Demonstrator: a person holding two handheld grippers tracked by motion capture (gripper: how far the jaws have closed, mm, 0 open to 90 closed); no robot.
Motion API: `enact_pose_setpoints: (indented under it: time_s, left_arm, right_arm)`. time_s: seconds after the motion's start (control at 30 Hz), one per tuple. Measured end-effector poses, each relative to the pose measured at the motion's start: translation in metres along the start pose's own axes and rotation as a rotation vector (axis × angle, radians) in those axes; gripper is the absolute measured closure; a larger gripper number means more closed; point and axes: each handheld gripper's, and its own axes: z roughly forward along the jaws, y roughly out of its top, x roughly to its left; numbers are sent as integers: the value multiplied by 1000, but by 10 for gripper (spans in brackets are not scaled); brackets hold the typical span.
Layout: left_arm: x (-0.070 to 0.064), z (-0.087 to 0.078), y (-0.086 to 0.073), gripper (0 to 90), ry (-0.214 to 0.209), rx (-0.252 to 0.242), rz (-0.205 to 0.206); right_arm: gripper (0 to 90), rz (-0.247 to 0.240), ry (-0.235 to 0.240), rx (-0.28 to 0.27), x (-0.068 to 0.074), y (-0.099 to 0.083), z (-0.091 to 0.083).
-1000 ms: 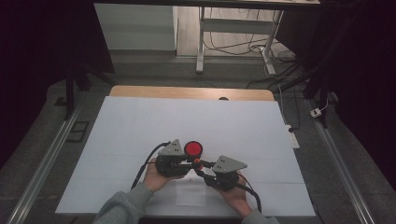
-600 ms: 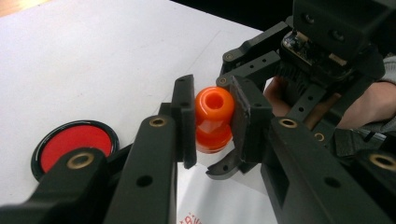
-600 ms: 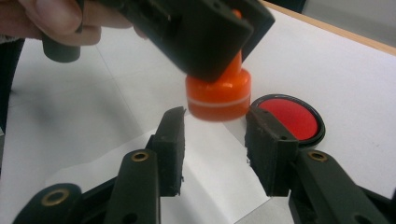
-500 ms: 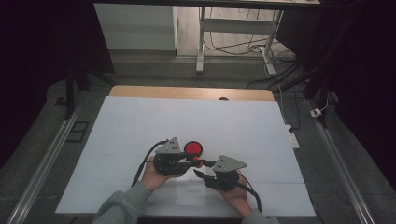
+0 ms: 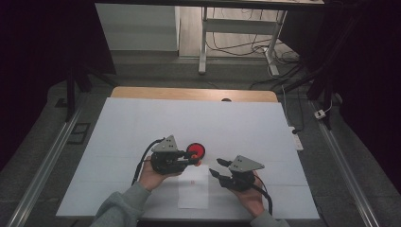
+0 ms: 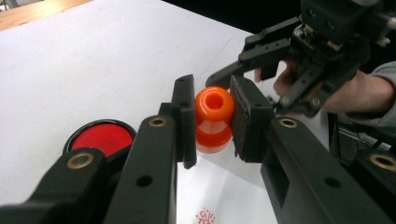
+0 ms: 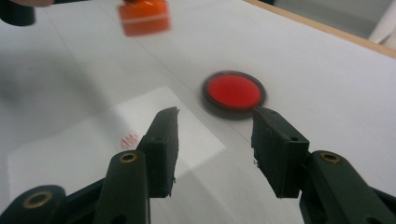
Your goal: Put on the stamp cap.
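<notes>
Currently left hand-held gripper point(image 6: 212, 121) clamped on small orange glossy plastic knob-shaped stamp point(image 6: 214, 119), held above white paper sheet point(image 5: 194, 189) on white-covered desk point(image 5: 142, 123).
Right hand-held gripper point(image 7: 215, 140) jaws apart, holding nothing, near the left one. Round red ink pad in black rim point(image 7: 234, 92) lies on desk just beside the stamp. Small red mark point(image 7: 129, 139) on the sheet.

Overhead forward-down view — two close jaw-level views
</notes>
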Motion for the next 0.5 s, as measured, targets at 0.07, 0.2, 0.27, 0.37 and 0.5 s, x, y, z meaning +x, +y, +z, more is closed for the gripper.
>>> enact_pose_setpoints:
  time_s: [0.07, 0.2, 0.27, 0.37, 0.5]
  left_arm:
    - [1, -1, 0, 721, 2, 2, 2]
    - [2, -2, 0, 721, 6, 5, 1]
    - [2, -3, 0, 721, 8, 9, 0]
    - [3, -4, 0, 721, 13, 12, 1]
    - [5, -6, 0, 721, 18, 13, -3]
  right_arm:
    - [497, 11, -17, 7, -6, -3, -7]
    - [485, 15, -52, 14, -15, -9, -18]
    - [479, 18, -70, 19, -20, -12, -24]
    - [469, 31, -90, 22, -26, -16, -32]
    - [452, 42, -111, 30, -33, -21, -42]
